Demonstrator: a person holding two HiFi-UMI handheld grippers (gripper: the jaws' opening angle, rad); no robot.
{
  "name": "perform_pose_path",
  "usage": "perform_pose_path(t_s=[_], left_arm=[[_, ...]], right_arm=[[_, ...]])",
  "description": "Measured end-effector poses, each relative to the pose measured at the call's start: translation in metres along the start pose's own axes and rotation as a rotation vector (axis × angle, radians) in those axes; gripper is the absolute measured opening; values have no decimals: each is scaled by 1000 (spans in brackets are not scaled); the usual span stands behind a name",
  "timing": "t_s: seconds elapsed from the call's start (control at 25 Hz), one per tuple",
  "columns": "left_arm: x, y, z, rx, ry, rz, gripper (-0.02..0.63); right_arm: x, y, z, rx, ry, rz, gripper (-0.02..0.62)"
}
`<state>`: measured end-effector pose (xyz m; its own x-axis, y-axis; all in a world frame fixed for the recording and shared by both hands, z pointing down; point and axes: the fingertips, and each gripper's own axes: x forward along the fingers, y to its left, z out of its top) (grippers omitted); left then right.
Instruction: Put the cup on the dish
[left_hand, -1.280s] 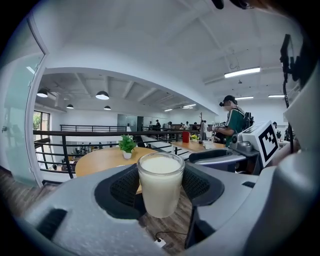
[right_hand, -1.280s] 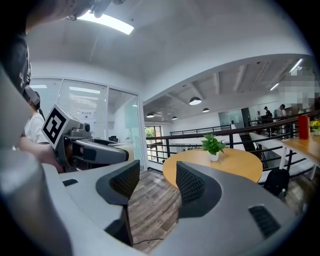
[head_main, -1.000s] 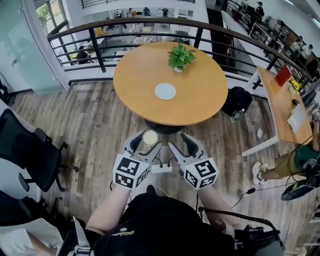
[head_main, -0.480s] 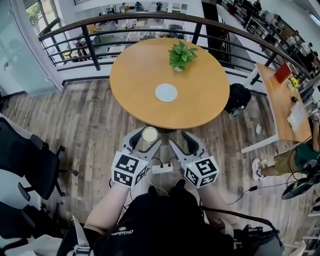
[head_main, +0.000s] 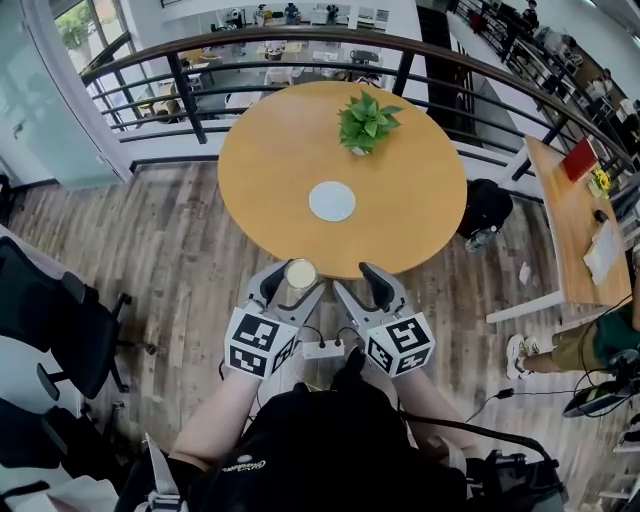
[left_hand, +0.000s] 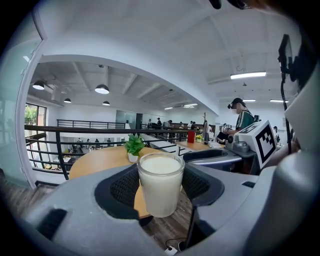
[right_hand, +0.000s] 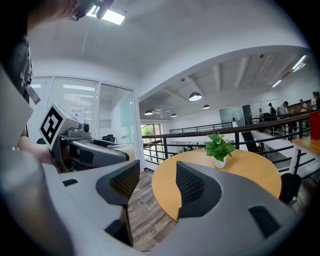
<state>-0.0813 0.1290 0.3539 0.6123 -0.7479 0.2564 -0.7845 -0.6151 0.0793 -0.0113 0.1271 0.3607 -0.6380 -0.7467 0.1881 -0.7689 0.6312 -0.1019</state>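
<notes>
Cream cup (left_hand: 160, 184), dish (head_main: 332, 201) white or perhaps pale-blue — tan table (head_main: 270, 170), green plant (head_main: 366, 120).

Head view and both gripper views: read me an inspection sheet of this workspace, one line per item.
Surface: round wooden table, holding only two things.
Job's things: dish near the table's middle, empty; cup with white contents, off the table.
Clutter: potted plant at the table's far side.
Grippers: left hand-held gripper shut on the cup; right hand-held gripper open, empty.
Cables: white connector box between the grippers; black cable on the floor.
Surroundings: railing, office chair, side desk, black bag.
</notes>
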Motion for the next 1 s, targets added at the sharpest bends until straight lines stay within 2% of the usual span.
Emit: perform_pose_path(t_s=[0.48, 0.72, 1.0], left_arm=[[99, -2, 32, -39, 12, 108, 265], [131, -7, 45, -53, 1, 145, 265], [147, -4, 58, -34, -10, 154, 265]], right_arm=[[21, -99, 16, -9, 24, 118, 226], [23, -132, 24, -27, 23, 157, 226], [31, -151, 32, -25, 8, 157, 227]])
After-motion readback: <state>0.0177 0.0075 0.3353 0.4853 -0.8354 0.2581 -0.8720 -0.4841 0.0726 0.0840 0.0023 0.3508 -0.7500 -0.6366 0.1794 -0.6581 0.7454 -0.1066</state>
